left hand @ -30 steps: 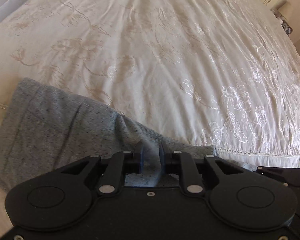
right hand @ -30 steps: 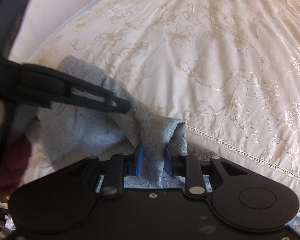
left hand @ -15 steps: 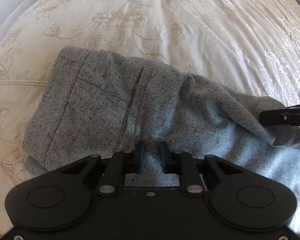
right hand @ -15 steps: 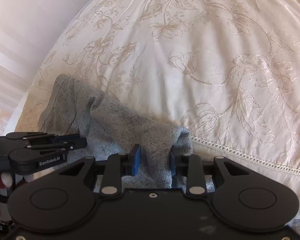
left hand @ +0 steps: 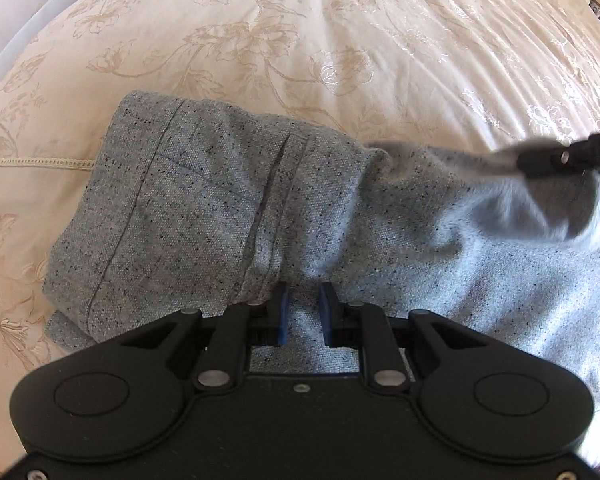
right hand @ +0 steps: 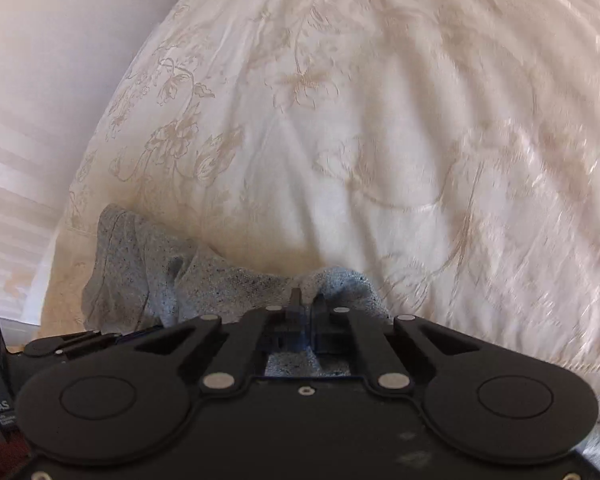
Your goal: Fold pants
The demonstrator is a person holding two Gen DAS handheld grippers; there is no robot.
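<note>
1. left gripper (left hand: 302, 307) is pointed steeply down at the bed, its jaws set narrow with a ridge of the grey pants (left hand: 204, 208) pinched between the blue pads.
2. right gripper (right hand: 307, 309) is seen with its jaws drawn nearly together, clamped on a thin fold of the pants (right hand: 236, 284).
3. the pants are spread across the near part of the bed (left hand: 340, 40), on a cream bedspread with a floral pattern; seams and a pocket line are seen on the left portion.
4. in the left wrist view, the right gripper's black finger (left hand: 556, 158) is seen at the right edge, above blurred, lifted cloth.
</note>
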